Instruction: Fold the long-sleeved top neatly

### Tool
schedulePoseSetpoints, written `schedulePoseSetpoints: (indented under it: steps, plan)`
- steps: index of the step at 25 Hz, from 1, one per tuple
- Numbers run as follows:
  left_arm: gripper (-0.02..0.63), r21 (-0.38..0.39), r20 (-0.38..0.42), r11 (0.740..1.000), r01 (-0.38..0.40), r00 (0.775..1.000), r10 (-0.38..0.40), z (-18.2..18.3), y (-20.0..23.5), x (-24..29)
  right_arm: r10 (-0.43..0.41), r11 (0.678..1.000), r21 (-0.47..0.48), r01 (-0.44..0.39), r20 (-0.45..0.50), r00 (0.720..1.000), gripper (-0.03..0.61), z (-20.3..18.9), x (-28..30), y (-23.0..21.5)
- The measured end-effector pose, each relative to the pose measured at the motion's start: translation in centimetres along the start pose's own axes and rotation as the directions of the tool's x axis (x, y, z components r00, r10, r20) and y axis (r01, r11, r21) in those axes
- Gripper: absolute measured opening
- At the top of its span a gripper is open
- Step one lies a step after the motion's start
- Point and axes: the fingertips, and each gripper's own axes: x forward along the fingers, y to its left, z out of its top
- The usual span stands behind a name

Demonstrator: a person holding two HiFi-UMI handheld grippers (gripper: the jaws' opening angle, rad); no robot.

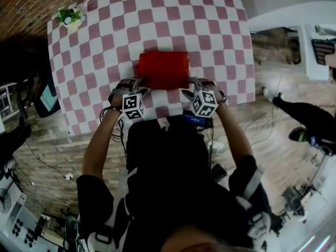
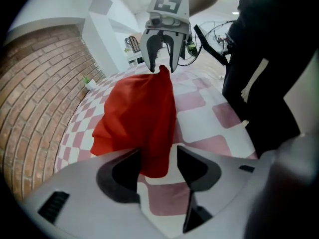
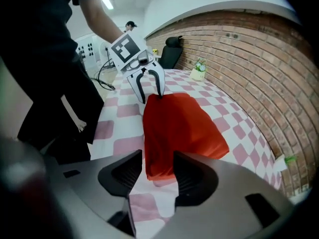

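Note:
The red long-sleeved top [image 1: 163, 70] lies folded into a compact rectangle on the pink-and-white checked table [image 1: 105, 46]. My left gripper [image 1: 137, 92] is at its near left corner and my right gripper [image 1: 191, 91] at its near right corner. In the left gripper view the red cloth [image 2: 144, 118] hangs between my left gripper's [image 2: 157, 166] jaws, with a gap on the right side, so it is open. In the right gripper view the cloth's end [image 3: 159, 158] sits between my right gripper's [image 3: 158, 171] spread jaws, which do not pinch it. Each view shows the other gripper open around a corner.
A small potted plant [image 1: 69, 17] stands at the table's far left corner. A brick wall [image 3: 249, 59] runs behind the table. The table's near edge [image 1: 157, 121] is just under my hands. Cables and equipment lie on the wooden floor around me.

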Motion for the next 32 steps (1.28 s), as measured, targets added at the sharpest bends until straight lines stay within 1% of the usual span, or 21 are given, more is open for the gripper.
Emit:
schedulePoseSetpoints:
  steps: [1, 3, 5, 7, 9, 11, 13, 15, 16, 18, 20, 22, 24, 28, 32]
  plan:
    - [0.209, -0.021, 0.02, 1.0, 0.021, 1.0, -0.021, 0.3, -0.1, -0.7, 0.006, 1.0, 0.027, -0.007, 0.028, 1.0, 0.178, 0.5, -0.8, -0.1]
    - [0.213, -0.056, 0.063, 0.998, 0.03, 0.998, -0.027, 0.8, 0.4, -2.5, 0.008, 0.996, 0.09, -0.016, 0.086, 0.996, 0.178, 1.6, -2.5, -0.7]
    - [0.213, -0.103, 0.111, 0.995, 0.011, 0.994, 0.001, 1.5, 1.9, -4.2, -0.003, 0.99, 0.141, -0.016, 0.132, 0.991, 0.178, 2.7, -3.9, -2.0]
    - [0.213, -0.136, 0.15, 0.991, -0.017, 0.988, 0.038, 2.3, 4.0, -5.2, -0.018, 0.988, 0.153, -0.006, 0.152, 0.988, 0.178, 3.7, -4.2, -3.7]
    - [0.213, -0.114, 0.161, 0.993, -0.038, 0.985, 0.056, 3.2, 5.8, -5.0, -0.015, 0.991, 0.136, -0.004, 0.139, 0.99, 0.178, 4.4, -3.3, -5.0]
    - [0.213, -0.05, 0.143, 0.998, -0.029, 0.989, 0.036, 3.9, 6.8, -3.6, 0.01, 0.994, 0.106, -0.022, 0.112, 0.994, 0.178, 4.7, -1.7, -5.7]
    - [0.216, 0.008, 0.112, 1.0, 0.029, 0.993, -0.03, 4.3, 6.8, -1.5, 0.044, 0.995, 0.085, -0.051, 0.087, 0.995, 0.182, 4.9, -0.2, -5.9]
    - [0.231, 0.025, 0.077, 0.995, 0.101, 0.992, -0.103, 3.9, 6.5, 0.6, 0.067, 0.995, 0.07, -0.07, 0.049, 0.997, 0.21, 4.6, 1.3, -6.0]
    - [0.242, 0.015, 0.063, 0.992, 0.129, 0.99, -0.13, 3.6, 6.4, 1.3, 0.072, 0.995, 0.061, -0.074, 0.028, 0.997, 0.218, 4.4, 1.9, -5.9]
    - [0.248, -0.03, 0.056, 0.986, 0.166, 0.985, -0.164, 3.0, 6.5, 2.2, 0.077, 0.996, 0.049, -0.077, -0.004, 0.997, 0.227, 3.6, 2.9, -5.8]
    - [0.254, -0.078, 0.071, 0.979, 0.191, 0.98, -0.186, 2.5, 6.7, 2.7, 0.077, 0.996, 0.038, -0.076, -0.027, 0.997, 0.23, 2.9, 3.7, -5.8]
    - [0.256, -0.102, 0.087, 0.973, 0.207, 0.976, -0.199, 2.2, 6.7, 3.0, 0.082, 0.996, 0.036, -0.08, -0.052, 0.995, 0.23, 2.2, 4.4, -5.7]
    - [0.256, -0.119, 0.104, 0.968, 0.219, 0.973, -0.207, 1.9, 6.6, 3.4, 0.088, 0.995, 0.045, -0.085, -0.059, 0.994, 0.23, 1.7, 5.0, -5.7]
    - [0.256, -0.154, 0.146, 0.961, 0.229, 0.967, -0.207, 1.8, 6.5, 3.8, 0.08, 0.995, 0.07, -0.077, -0.032, 0.996, 0.233, 1.2, 5.4, -6.1]
    - [0.256, -0.155, 0.133, 0.963, 0.222, 0.97, -0.202, 1.7, 6.4, 3.7, 0.074, 0.994, 0.086, -0.07, -0.042, 0.996, 0.234, 1.2, 5.4, -6.1]
